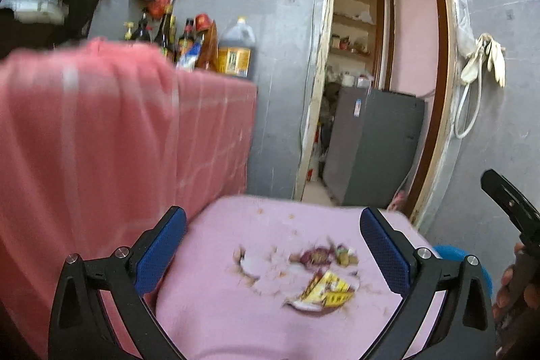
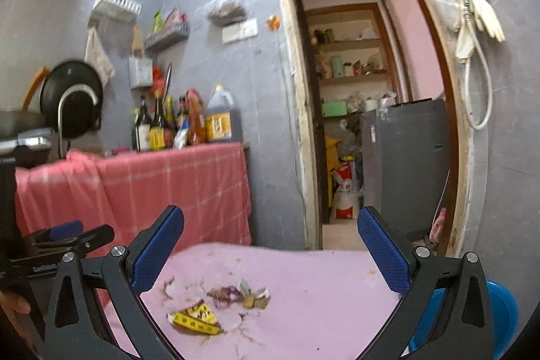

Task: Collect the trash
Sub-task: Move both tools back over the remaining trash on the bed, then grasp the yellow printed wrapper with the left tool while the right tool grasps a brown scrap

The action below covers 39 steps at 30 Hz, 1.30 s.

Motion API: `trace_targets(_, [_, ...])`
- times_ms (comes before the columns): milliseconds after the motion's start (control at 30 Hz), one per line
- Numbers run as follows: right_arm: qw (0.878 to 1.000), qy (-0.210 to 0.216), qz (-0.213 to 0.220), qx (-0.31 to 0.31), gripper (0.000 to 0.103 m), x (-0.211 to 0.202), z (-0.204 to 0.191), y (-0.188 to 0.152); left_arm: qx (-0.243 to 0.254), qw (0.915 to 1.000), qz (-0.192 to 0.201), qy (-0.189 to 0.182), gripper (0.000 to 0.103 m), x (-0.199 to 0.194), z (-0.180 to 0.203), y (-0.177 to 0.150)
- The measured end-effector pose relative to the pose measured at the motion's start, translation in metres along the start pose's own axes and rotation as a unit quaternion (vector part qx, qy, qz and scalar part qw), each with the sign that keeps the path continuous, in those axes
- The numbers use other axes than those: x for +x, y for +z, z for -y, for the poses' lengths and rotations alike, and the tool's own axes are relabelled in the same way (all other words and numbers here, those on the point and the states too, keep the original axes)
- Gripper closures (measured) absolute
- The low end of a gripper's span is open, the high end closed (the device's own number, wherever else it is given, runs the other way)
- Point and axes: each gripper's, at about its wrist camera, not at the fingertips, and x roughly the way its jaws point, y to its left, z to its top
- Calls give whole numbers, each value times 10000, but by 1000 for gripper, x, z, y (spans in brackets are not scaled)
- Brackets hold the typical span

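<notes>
A small table with a pink cloth (image 1: 219, 309) (image 2: 320, 292) carries the trash: a crumpled yellow wrapper (image 1: 329, 289) (image 2: 197, 317), purple and brown vegetable scraps (image 1: 324, 255) (image 2: 241, 294), and pale peel pieces (image 1: 251, 264). My left gripper (image 1: 273, 252) is open and empty, hovering above the trash. My right gripper (image 2: 270, 252) is open and empty, above the table's far side. The left gripper's fingers (image 2: 64, 230) show at the left of the right wrist view; the right gripper's body (image 1: 509, 201) shows at the right edge of the left wrist view.
A counter draped in red checked cloth (image 1: 118, 130) (image 2: 175, 181) stands to the left, with sauce bottles (image 2: 158, 127) and an oil jug (image 1: 236, 49) (image 2: 221, 117). A blue bin (image 2: 499, 312) sits right of the table. A doorway (image 2: 354, 90) with a grey cabinet (image 1: 374, 147) lies ahead.
</notes>
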Motion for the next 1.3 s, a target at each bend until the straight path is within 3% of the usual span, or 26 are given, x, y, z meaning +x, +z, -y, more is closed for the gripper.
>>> trace_targets(267, [9969, 92, -748, -207, 0, 31, 2, -32, -128, 9959, -870, -224, 2, 35, 2, -42])
trace_targets(567, [9830, 296, -1814, -20, 1, 72, 18, -61, -108, 9846, -1623, -642, 3, 67, 11, -51])
trace_targets(700, [9724, 338, -2306, -76, 18, 91, 23, -73, -190, 9774, -1927, -850, 11, 80, 12, -50])
trace_targets(767, [9656, 406, -2566, -48, 19, 101, 26, -79, -216, 9710, -2166, -987, 23, 90, 13, -51])
trace_targets(967, [9479, 506, -3145, -46, 25, 129, 28, -94, -189, 9577, -2539, -1341, 34, 103, 19, -55])
trace_targets(1033, [9431, 551, -3278, -56, 32, 138, 28, -98, -111, 9565, -2563, -1389, 40, 105, 23, -55])
trace_targets(1300, [9277, 892, -3624, -108, 53, 169, 21, -103, -405, 9555, -2555, -1417, 44, 112, 14, -53])
